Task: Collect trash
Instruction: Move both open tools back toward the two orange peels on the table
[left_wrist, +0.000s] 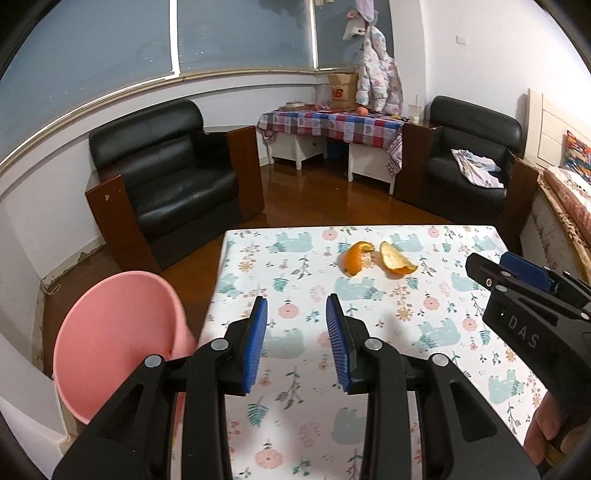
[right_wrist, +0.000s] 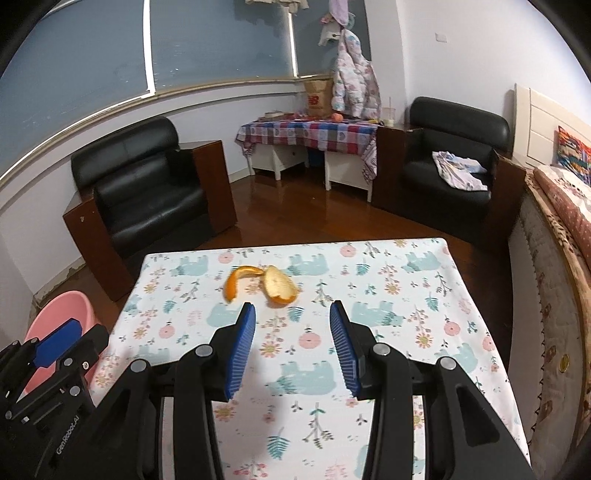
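Note:
Two pieces of orange peel lie side by side on the patterned tablecloth, a curled one on the left and a cupped one on the right. My left gripper is open and empty, above the table short of the peels. My right gripper is open and empty, just short of the cupped peel. It also shows in the left wrist view, to the right of the peels. A pink plastic bin stands beside the table's left edge.
The table has a floral bear-print cloth. Beyond it are a wooden floor, two black armchairs, and a checked-cloth side table with clutter. A bed lies along the right.

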